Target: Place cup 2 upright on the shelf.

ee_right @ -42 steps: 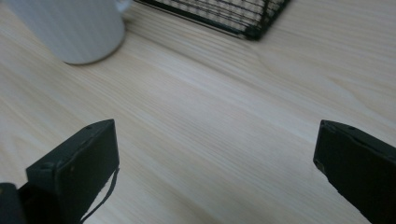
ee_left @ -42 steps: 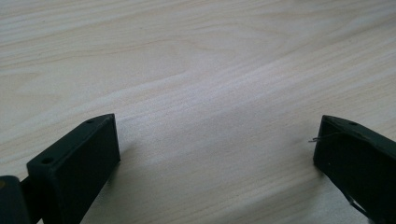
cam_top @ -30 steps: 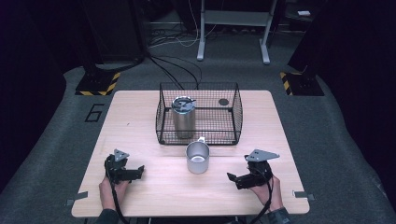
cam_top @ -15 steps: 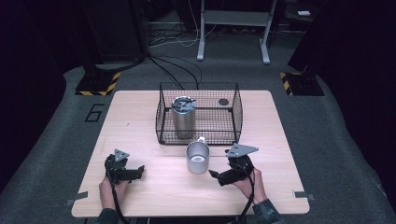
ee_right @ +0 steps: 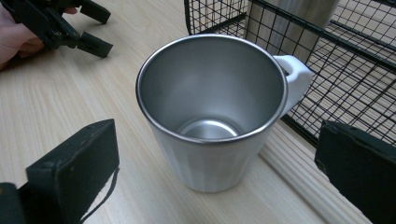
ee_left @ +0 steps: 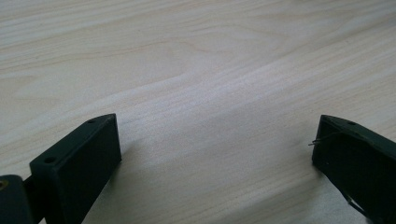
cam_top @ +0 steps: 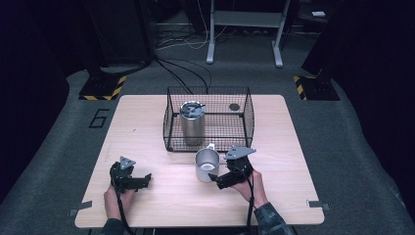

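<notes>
Because the jaws of the right gripper (ee_right: pixel 217 163) are spread wide on either side of the steel mug (ee_right: pixel 212 112), a grasp appears to be prepared. The mug stands upright on the table (cam_top: pixel 147 122), just beside the wire basket (cam_top: pixel 250 117), whose wall crowds its white handle (ee_right: pixel 296 77). The left gripper (cam_top: pixel 128 177) is rested well apart, splayed and empty.

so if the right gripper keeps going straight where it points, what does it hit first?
Most likely the steel mug: it stands upright straight ahead of the open right gripper, between the lines of its jaws. The wire basket lies just beyond it.
</notes>
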